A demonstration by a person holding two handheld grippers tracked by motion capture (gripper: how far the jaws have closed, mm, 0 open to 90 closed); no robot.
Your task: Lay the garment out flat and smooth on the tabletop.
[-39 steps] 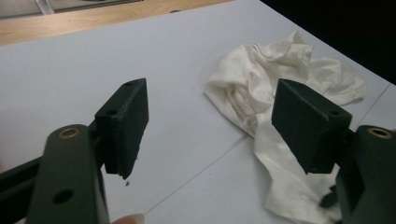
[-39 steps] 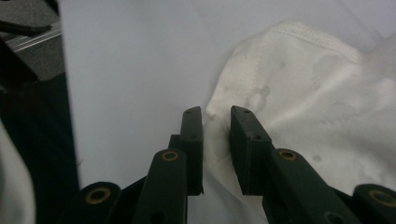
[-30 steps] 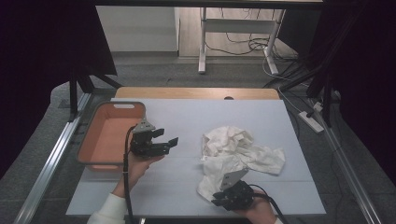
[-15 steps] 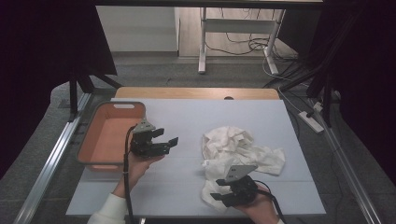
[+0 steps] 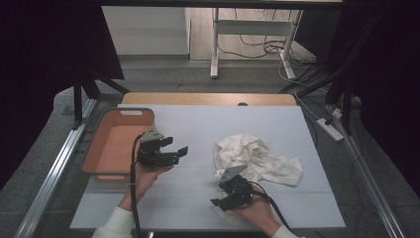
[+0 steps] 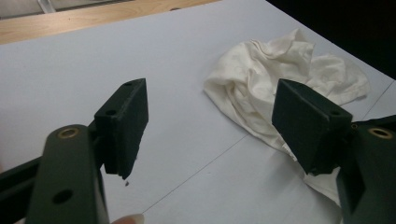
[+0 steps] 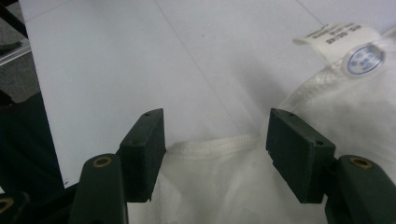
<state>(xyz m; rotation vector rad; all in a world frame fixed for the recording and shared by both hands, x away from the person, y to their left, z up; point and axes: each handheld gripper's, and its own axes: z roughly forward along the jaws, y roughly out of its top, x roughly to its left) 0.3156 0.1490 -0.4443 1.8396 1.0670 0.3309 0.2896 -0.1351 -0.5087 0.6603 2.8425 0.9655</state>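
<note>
A crumpled white cloth [image 5: 257,158] lies on the right half of the pale table [image 5: 208,129]; it also appears beyond my left jaws [image 6: 280,88]. My right gripper [image 5: 220,198] hovers open over the cloth's near corner. Its two jaws stand on either side of a stitched hem [image 7: 210,147], not touching it. A printed label [image 7: 336,35] sticks out of the cloth [image 7: 359,107] at the upper right. My left gripper [image 5: 174,146] is held above the table left of centre, open and with nothing between its jaws [image 6: 205,126], pointing towards the cloth.
An orange tray [image 5: 119,112] sits at the table's left edge, just behind my left hand. The table's front edge runs close to my right hand [image 5: 257,213]. Dark floor shows past the table edge [image 7: 18,70].
My right gripper has moved left and a little away from the front edge, onto the cloth's near corner. The left gripper has stayed in place.
</note>
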